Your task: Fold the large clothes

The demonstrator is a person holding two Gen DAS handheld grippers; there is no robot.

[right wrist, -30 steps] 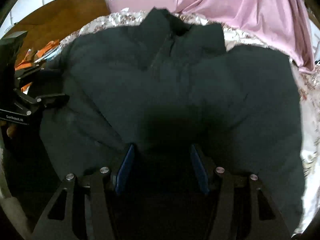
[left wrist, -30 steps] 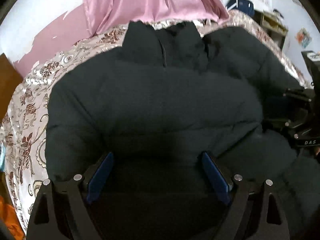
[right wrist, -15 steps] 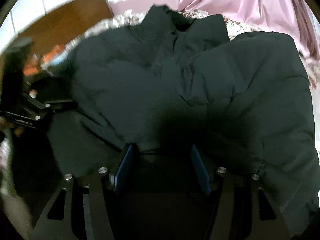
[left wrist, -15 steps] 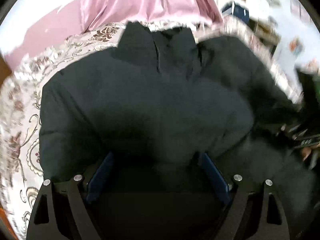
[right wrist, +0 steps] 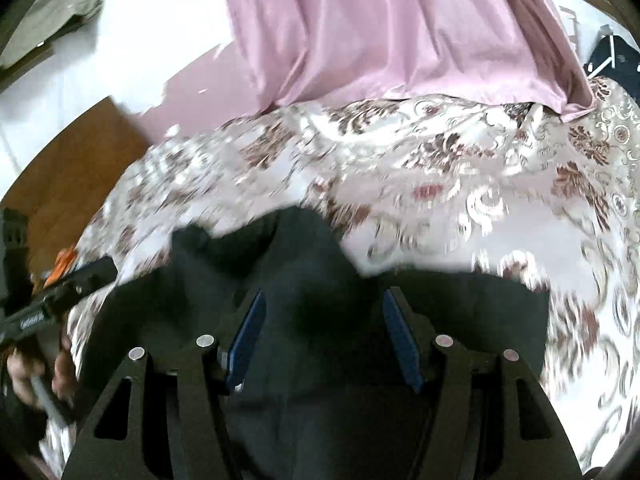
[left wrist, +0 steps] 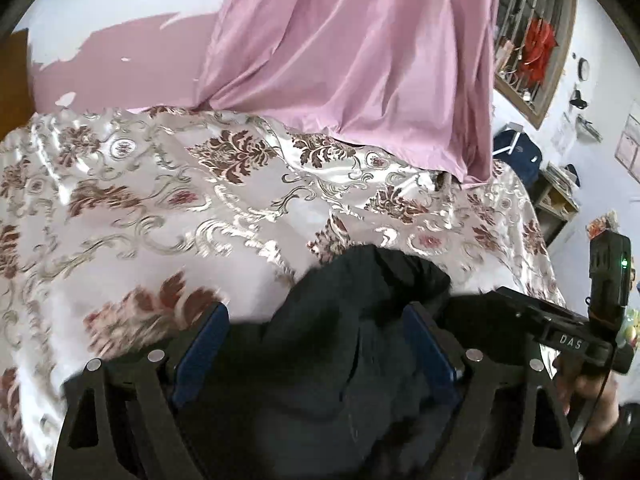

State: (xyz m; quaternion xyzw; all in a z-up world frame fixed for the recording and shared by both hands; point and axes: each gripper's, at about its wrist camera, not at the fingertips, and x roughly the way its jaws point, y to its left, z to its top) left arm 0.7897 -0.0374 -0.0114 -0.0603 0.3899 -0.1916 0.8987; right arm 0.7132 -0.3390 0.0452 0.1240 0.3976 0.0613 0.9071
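L grip jaws apart, jacket bunched betw pads, real clamp can't tell | R grip same | jacket right under both, spread L-R, bedspread bare ahead | neither hand nearer

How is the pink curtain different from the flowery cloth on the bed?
The pink curtain is plain, one colour all over; the flowery cloth is white with dark red flowers and silvery swirls. The curtain hangs down in long folds, while the cloth lies spread out flat. The cloth has the black jacket lying on it; the curtain only brushes the cloth's far edge. Both are shiny, silky fabric.
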